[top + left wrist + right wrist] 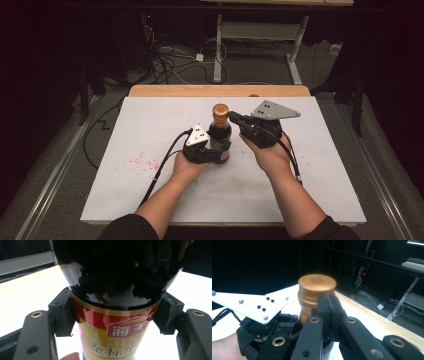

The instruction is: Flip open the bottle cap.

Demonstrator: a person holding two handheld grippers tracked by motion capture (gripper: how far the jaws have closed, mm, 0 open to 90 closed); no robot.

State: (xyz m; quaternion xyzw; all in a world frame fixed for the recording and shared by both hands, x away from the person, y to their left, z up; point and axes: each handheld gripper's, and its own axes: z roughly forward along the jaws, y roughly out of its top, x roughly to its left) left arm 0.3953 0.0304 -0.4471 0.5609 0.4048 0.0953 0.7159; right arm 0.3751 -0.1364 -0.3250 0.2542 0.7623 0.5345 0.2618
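A dark sauce bottle [220, 134] with a copper cap [220, 110] stands upright in the middle of the white table top [150, 190]. My left gripper [218, 150] is shut on its lower body; in the left gripper view its pads [62, 315] press both sides of the red and gold label [117, 335]. My right gripper [233, 119] comes in from the right, its jaws shut together with nothing between them. In the right gripper view its tips [329, 306] rest just below the cap [317, 283], against the bottle's neck. The left gripper's white plate [249, 305] shows beside it.
Faint red stains [142, 161] mark the table's left part. A wooden strip [220, 90] runs along the far edge. Beyond it, cables [165, 60] lie on the floor around a white desk frame [218, 50].
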